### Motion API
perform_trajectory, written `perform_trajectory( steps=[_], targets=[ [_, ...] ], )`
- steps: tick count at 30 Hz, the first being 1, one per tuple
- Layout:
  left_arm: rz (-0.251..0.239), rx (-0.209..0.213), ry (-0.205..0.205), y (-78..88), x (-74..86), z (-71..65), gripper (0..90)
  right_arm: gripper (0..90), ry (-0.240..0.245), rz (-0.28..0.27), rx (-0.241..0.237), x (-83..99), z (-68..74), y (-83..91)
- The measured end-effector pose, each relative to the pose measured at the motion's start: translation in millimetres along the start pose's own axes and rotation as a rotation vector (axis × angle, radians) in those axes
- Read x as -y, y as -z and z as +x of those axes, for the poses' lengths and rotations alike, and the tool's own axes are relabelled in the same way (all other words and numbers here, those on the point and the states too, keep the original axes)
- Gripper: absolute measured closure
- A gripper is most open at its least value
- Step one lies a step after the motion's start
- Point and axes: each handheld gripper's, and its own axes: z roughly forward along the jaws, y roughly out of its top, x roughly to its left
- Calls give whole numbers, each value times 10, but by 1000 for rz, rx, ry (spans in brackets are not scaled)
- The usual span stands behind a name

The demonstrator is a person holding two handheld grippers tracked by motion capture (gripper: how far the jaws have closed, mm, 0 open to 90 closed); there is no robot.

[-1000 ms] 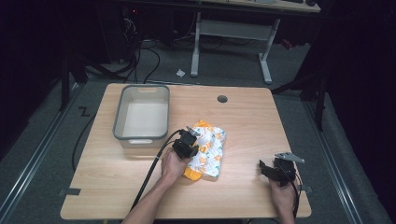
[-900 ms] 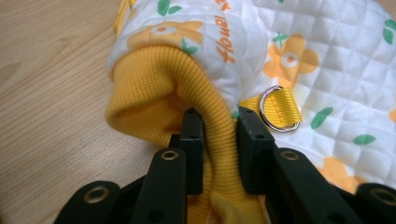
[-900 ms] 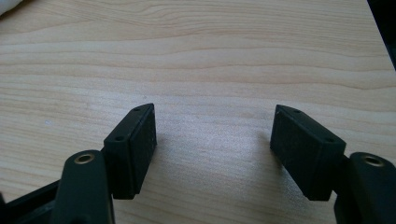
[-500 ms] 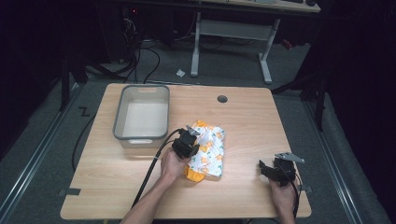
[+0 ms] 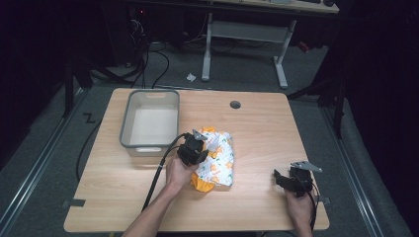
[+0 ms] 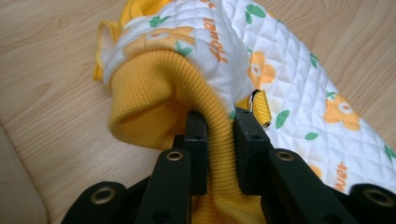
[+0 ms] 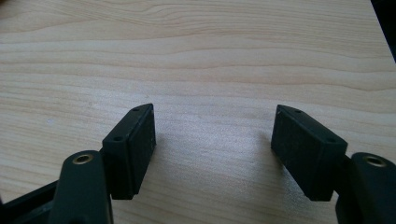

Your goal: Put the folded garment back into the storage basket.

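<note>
The left gripper (image 6: pixel 219 128) has lifted slightly, clamping the garment's (image 5: pixel 217 158) yellow cuff (image 6: pixel 154 107); the right gripper (image 7: pixel 215 154) gapes over bare tabletop (image 7: pixel 210 56).

Quilted cloth garment (image 6: pixel 280 60) (ribbed hem); matt wood table (image 5: pixel 257 123).

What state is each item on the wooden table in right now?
Quilted white garment with orange flowers and yellow ribbed cuff: crumpled, cuff pinched.
Left gripper: shut on the cuff.
Right gripper: open, holding nothing.
Grey plastic bin: upright, nothing inside.
</note>
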Motion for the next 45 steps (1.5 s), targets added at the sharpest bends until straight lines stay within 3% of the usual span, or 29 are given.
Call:
perform_trajectory(
  steps=[8, 18, 28, 36, 40, 45],
  targets=[
    [-34, 19, -4, 154, -76, 4, 776, 312, 0, 0, 0, 0, 0, 0],
    [-50, 43, 5, 217, -104, 9, 777, 311, 1, 0, 0, 0, 0, 0],
    [-101, 64, -19, 388, -250, -65, 777, 311, 2, 0, -1, -1, 0, -1],
    [-112, 121, -9, 468, -363, -63, 777, 310, 4, 0, -3, -1, 1, -3],
    [-121, 121, -13, 507, -405, -53, 778, 310, 4, 0, -4, -2, 1, -3],
    [-147, 129, 11, 587, -431, -3, 777, 310, 4, 0, -4, -2, 2, -3]
  ],
)
